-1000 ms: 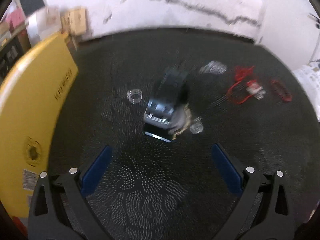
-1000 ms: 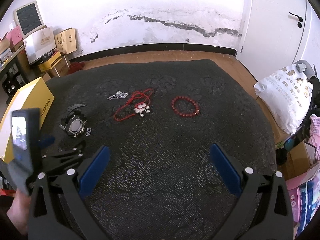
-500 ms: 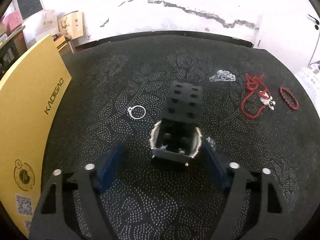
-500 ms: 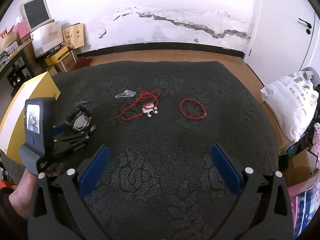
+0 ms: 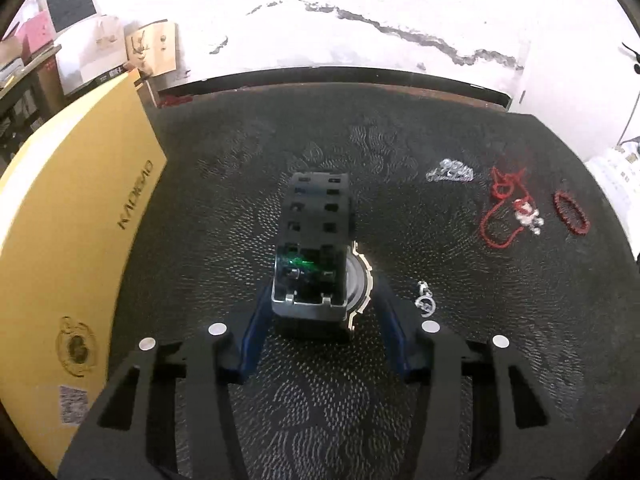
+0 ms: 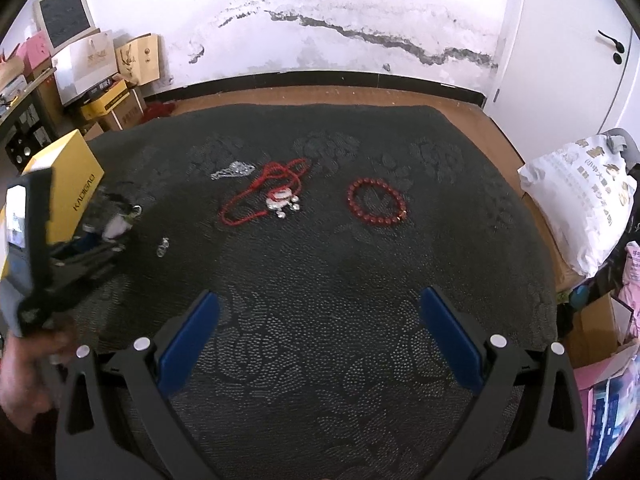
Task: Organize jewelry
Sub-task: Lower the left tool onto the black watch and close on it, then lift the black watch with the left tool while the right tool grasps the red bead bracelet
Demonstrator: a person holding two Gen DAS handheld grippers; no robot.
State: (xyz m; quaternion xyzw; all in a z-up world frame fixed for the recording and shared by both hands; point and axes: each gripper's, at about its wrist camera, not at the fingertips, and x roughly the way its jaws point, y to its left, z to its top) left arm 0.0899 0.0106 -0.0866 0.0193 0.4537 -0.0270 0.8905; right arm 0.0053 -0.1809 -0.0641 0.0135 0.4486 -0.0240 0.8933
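Observation:
My left gripper [image 5: 320,312] is shut on a black watch [image 5: 316,240]; its blue pads grip the case and the strap sticks up toward the camera. The watch looks lifted off the dark cloth [image 5: 240,184]. A small silver ring charm [image 5: 425,300] lies just right of it. Further right lie a silver chain [image 5: 450,170], a red cord necklace with a silver pendant [image 5: 516,208] and a red bead bracelet [image 5: 571,219]. My right gripper [image 6: 320,336] is open and empty, low over the cloth, facing the necklace [image 6: 272,196] and the bracelet [image 6: 376,205].
A yellow box [image 5: 68,240] stands at the cloth's left edge, close to the left gripper. Cardboard boxes and an old monitor [image 6: 64,20] stand by the back wall. A white sack [image 6: 580,200] lies off the right edge. The left gripper's body [image 6: 48,248] shows at the right view's left side.
My left gripper has moved in around the watch and shut on its case. The silver hoop seen left of the watch is out of view. The right gripper has hardly moved.

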